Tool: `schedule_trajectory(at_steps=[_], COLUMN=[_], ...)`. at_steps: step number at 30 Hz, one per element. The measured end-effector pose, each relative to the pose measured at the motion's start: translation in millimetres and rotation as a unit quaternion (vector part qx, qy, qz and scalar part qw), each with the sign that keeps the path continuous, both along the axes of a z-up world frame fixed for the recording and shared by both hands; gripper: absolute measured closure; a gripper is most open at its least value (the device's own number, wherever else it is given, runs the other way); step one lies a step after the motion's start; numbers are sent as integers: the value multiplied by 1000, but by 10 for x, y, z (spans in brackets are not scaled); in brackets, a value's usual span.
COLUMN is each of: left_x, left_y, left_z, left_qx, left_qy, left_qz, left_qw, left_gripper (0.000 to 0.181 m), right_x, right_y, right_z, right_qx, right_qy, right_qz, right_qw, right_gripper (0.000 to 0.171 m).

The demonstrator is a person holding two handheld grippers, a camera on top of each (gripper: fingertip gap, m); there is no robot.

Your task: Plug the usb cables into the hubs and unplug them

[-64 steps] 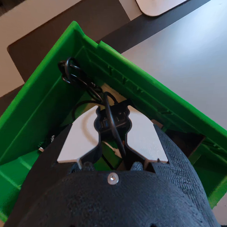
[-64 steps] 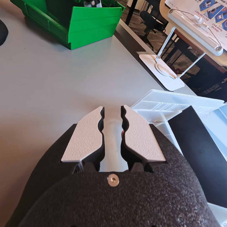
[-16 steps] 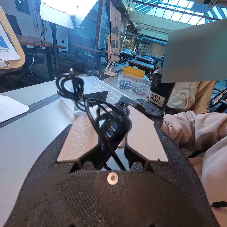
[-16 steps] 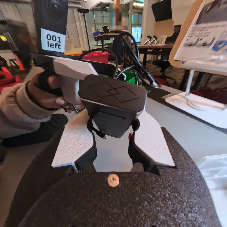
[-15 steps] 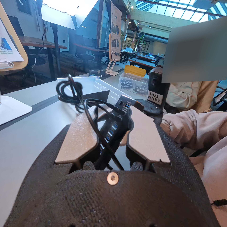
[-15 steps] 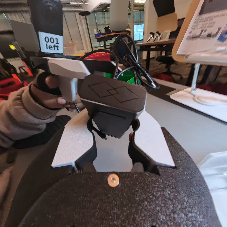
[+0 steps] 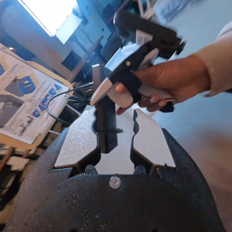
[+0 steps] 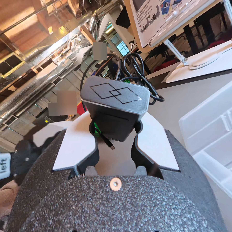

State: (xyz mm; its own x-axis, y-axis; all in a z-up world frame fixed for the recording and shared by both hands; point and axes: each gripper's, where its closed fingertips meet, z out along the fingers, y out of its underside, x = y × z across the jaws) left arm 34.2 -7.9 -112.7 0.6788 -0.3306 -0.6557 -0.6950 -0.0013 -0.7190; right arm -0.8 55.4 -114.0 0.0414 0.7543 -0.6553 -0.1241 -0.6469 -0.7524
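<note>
Large open workshop or lab hall, industrial fit-out. Exposed silver ventilation ducts (image 8: 41,86) run overhead in the right wrist view; a bright ceiling light panel (image 7: 50,16) shows in the left. Rows of other work tables (image 8: 50,70) recede into the background. Pale grey bench (image 8: 182,100) carries a clear plastic bin (image 8: 207,125) at its right edge. A board with a printed instruction sheet (image 7: 25,100) stands on a white stand (image 8: 200,60) at the bench's far edge.

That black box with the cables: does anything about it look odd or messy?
Yes. The hub is held in mid-air by the right gripper, and its bundled cable dangles in a tangle behind it, one loose plug hanging underneath.
</note>
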Motion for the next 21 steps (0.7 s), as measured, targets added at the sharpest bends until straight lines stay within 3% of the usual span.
schedule_trajectory(at_steps=[2, 5, 9, 14, 17, 21], left_x=[-147, -334, -372, -475, -516, -587], left_y=[228, 431, 457, 545, 574, 485], left_z=[-154, -316, -422, -562, -522, -436], left_qx=[22, 25, 40, 44, 37, 25], left_qy=[68, 86, 117, 193, 189, 139], left_qz=[54, 79, 72, 116, 122, 78], left_qw=[996, 993, 990, 973, 974, 987], left_gripper=[123, 114, 113, 105, 113, 118], right_x=[-4, 19, 33, 10, 6, -12], right_y=[-73, -100, -75, -124, -140, -367], right_z=[-6, -10, -86, -92, -92, 47], right_qx=[-6, -4, -30, -30, -16, 37], right_qy=[-5, -13, -30, -46, -52, -41], right_qz=[5, 1, 13, -6, -10, 49], right_qw=[1000, 1000, 999, 999, 998, 997], right_gripper=[108, 108, 108, 108, 108, 109])
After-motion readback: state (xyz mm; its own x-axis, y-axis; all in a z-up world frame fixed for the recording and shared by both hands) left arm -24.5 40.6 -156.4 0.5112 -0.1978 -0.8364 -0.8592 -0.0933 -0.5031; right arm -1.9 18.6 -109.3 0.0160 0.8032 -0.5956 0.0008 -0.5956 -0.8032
